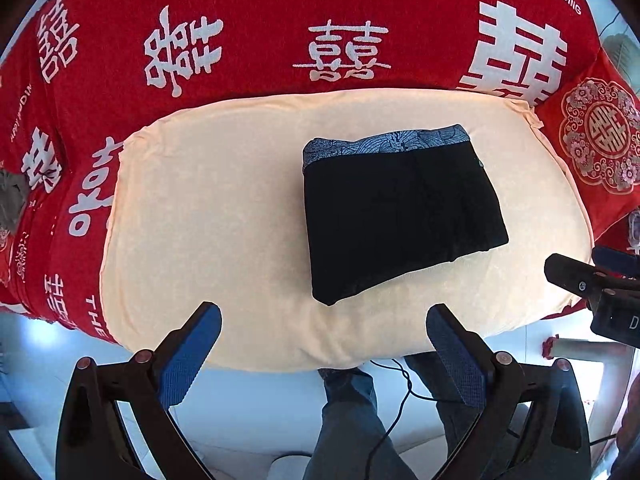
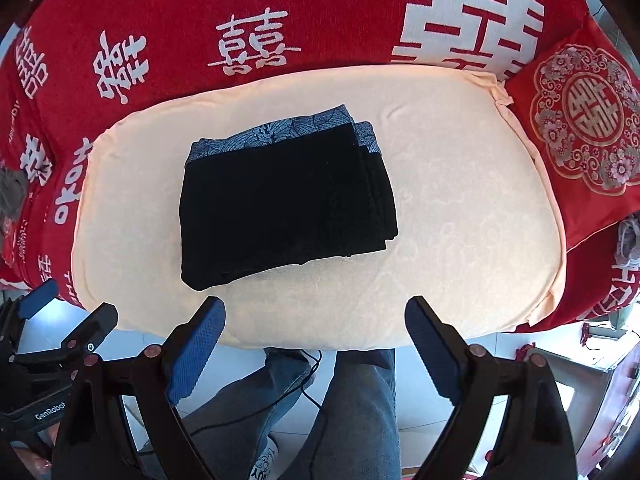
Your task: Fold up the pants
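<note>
The pants (image 1: 400, 208) lie folded compact on the cream cushion (image 1: 200, 220). My left gripper (image 1: 324, 344) and right gripper (image 2: 316, 336) hang apart, empty. Folding looks complete; next, I judge, only a check.

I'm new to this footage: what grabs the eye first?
A folded black pair of pants with a blue patterned waistband lies on a cream cushion. Behind it spreads a red blanket with white characters. Both the left gripper and right gripper hang open above, holding nothing.

My right tool (image 1: 592, 280) is cut off at the frame's edge. The top lettering on the red cover (image 1: 280, 8) is cropped. I can't read the pants' (image 2: 284, 196) inner folds.
</note>
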A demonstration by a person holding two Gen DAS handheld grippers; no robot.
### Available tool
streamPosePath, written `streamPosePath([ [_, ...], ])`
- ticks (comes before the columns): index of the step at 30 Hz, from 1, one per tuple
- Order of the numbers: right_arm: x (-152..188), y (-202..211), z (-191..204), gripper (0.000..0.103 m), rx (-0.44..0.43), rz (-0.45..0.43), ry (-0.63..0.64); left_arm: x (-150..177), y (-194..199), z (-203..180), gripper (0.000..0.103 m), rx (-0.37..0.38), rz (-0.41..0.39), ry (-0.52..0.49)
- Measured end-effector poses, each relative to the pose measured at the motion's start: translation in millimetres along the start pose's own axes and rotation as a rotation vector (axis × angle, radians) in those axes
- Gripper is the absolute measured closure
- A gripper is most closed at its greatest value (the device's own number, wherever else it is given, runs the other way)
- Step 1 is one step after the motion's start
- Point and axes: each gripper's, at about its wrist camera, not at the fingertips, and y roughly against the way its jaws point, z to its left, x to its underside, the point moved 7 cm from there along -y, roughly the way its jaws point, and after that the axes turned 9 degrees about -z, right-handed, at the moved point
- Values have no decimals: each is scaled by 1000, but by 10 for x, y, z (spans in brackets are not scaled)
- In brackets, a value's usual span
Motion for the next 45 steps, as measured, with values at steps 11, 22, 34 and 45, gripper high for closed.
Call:
streamPosePath([
  [11, -91, 109, 92, 10, 1, 20, 103, -102, 223, 64, 0, -73, -56, 43],
  [22, -121, 109, -186, 10, -37, 62, 110, -152, 349, -296, 0, -116, -20, 55],
  [34, -134, 89, -169, 10, -40, 72, 142, -164, 398, -389, 0, -116, -13, 13],
  [45, -88, 68, -161, 10, -38, 87, 131, -151, 365, -386, 0, -92, 4, 31],
])
